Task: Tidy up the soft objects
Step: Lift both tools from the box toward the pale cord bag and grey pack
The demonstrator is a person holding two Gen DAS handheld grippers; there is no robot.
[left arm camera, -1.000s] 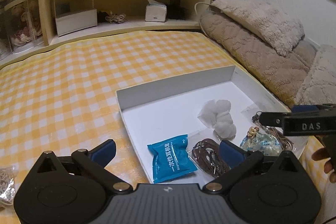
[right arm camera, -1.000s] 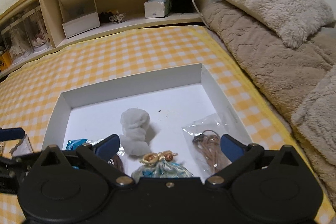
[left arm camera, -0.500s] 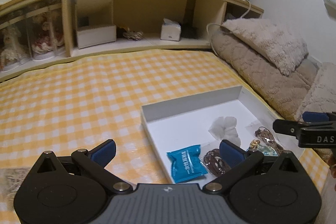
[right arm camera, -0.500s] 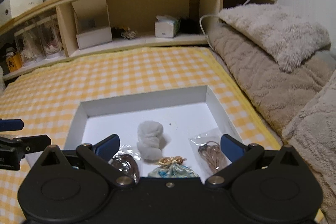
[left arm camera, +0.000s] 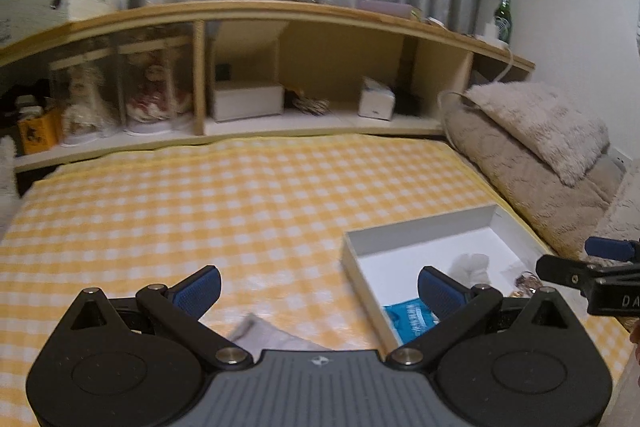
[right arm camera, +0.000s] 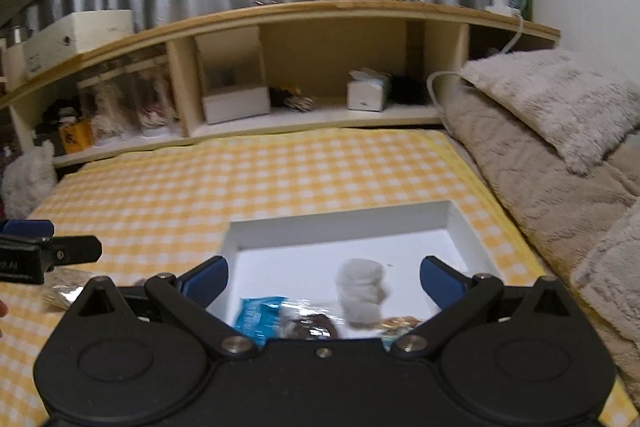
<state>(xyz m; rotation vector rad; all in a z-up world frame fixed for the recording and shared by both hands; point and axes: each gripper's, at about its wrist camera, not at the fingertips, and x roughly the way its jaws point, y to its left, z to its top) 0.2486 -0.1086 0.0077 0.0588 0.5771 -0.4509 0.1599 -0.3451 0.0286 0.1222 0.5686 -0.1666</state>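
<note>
Left gripper (left arm camera: pixel 318 289): its blue pads are spread wide with nothing between them; it hangs above the yellow checked bedspread (left arm camera: pixel 224 195), just left of the white tray (left arm camera: pixel 416 227).
Right gripper (right arm camera: pixel 324 279): fingers likewise wide apart and empty, held over the near half of the tray.
Soft things in the tray: a white cotton wad (right arm camera: pixel 362 291) sits mid-floor; a blue sachet (right arm camera: pixel 256 315), a clear bag of brown cord (right arm camera: pixel 310 325) and a gold-topped pouch (right arm camera: pixel 400 323) crowd the near edge, partly hidden by the gripper body.
Still outside: a clear packet (right arm camera: pixel 60 293) lies on the bedspread left of the tray, and a grey, flat piece (left arm camera: pixel 266 333) shows under the left gripper, too blurred to name.
Risk, the grab: to my eye, thin crinkly plastic on soft bedding could slide away or pinch up the cloth with it.
Risk, the tray: light and on a mattress, it may tip or skid if a gripper presses its wall.
Risk, the view: both pictures are smeared, so aim could be off.
</note>
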